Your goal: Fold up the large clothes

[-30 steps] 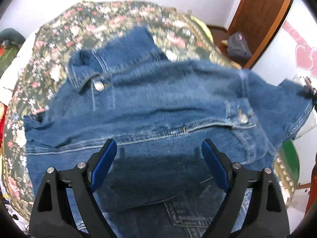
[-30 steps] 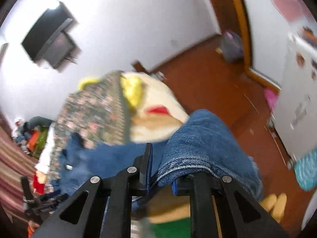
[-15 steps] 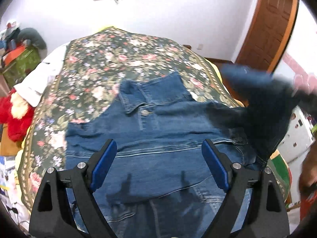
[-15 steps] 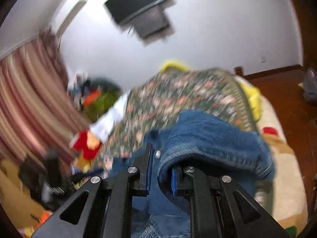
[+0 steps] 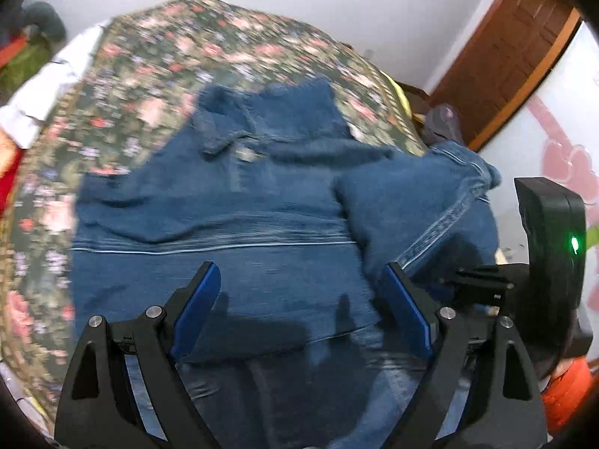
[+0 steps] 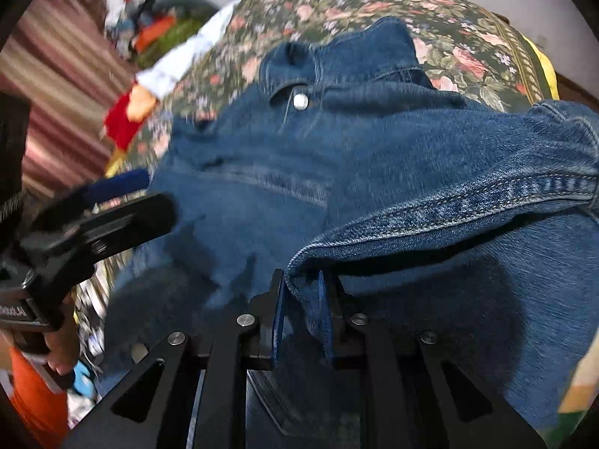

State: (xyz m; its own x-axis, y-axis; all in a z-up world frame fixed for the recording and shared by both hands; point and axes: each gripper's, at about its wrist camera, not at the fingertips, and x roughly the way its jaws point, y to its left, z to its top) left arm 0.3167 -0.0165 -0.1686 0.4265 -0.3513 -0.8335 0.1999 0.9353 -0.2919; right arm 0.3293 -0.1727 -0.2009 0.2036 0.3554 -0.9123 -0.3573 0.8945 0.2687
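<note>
A blue denim jacket (image 5: 239, 202) lies spread on a floral bedspread (image 5: 157, 75), collar at the far end. My left gripper (image 5: 299, 299) is open and empty, hovering over the jacket's lower part. My right gripper (image 6: 301, 295) is shut on the jacket's sleeve (image 6: 449, 202), holding it folded across the jacket body (image 6: 262, 172). The folded sleeve also shows in the left wrist view (image 5: 423, 194), with the right gripper's body (image 5: 546, 247) beside it. The left gripper shows at the left of the right wrist view (image 6: 112, 205).
A white cloth (image 5: 45, 86) and red and green items (image 6: 127, 112) lie along the bed's left side. A brown wooden door (image 5: 524, 48) stands at the far right. A striped curtain (image 6: 48, 86) hangs at the left.
My right gripper has swung the sleeve from off the bed's right side over onto the jacket body. The left gripper has stayed open above the jacket.
</note>
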